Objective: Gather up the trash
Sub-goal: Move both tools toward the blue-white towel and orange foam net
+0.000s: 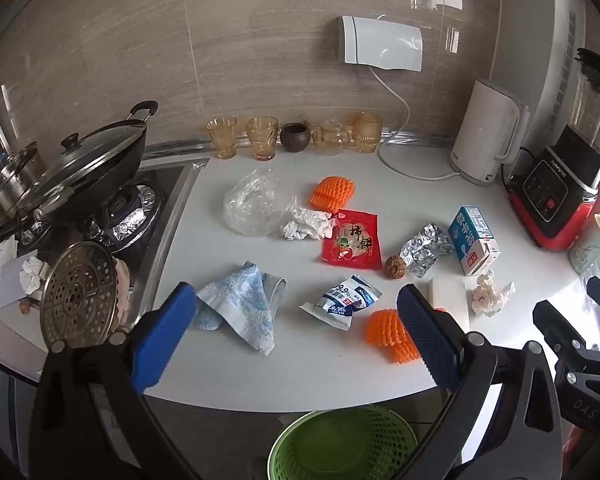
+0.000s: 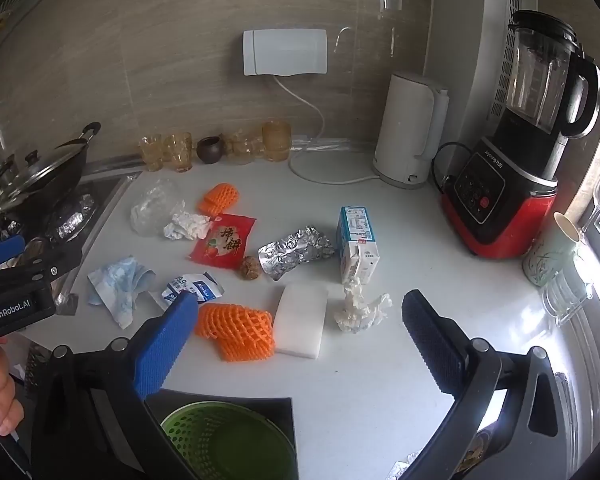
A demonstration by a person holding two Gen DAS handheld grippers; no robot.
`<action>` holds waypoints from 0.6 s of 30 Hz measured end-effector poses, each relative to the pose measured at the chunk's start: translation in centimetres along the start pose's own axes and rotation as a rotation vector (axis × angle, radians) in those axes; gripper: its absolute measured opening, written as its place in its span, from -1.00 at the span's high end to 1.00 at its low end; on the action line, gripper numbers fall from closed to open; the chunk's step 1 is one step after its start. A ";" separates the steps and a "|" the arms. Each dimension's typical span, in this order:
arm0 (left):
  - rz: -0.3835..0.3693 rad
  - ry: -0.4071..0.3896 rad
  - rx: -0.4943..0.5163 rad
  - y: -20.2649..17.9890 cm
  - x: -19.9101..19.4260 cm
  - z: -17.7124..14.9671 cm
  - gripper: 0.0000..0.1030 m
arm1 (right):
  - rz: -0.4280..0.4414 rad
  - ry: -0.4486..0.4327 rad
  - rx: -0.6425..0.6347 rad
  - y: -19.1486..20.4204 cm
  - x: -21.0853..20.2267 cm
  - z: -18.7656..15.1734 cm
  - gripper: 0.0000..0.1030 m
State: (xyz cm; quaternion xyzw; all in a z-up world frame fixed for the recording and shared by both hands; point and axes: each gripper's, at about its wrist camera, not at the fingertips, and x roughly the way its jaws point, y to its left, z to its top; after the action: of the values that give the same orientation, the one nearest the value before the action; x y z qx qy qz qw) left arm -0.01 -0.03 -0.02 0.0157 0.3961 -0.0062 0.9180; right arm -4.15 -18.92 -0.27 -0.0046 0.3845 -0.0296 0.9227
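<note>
Left wrist: white counter point(image 1: 340, 368) (littered), tiled wall point(image 1: 260, 40).

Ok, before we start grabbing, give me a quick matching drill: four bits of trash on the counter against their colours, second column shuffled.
Things:
1. snack packet
2. foam fruit net
3. crumpled foil
4. milk carton

Colours:
A. silver
B. blue and white
C. red
D. orange

Pairs: 1-C, 2-D, 3-A, 4-B
</note>
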 end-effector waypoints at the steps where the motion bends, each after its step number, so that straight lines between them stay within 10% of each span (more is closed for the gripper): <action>1: 0.001 0.000 -0.002 0.1 0.0 0.0 -0.88 | 0.000 0.001 -0.001 0.0 0.0 0.0 -0.96; 18: 0.026 0.031 -0.037 1.6 0.9 0.0 -0.88 | 0.013 -0.007 -0.022 0.8 -0.2 0.0 -0.96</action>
State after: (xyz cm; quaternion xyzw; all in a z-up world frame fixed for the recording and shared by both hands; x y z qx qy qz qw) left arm 0.69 1.59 -0.65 0.0041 0.4101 0.0134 0.9119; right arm -4.22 -18.16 -0.18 -0.0124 0.3814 -0.0193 0.9241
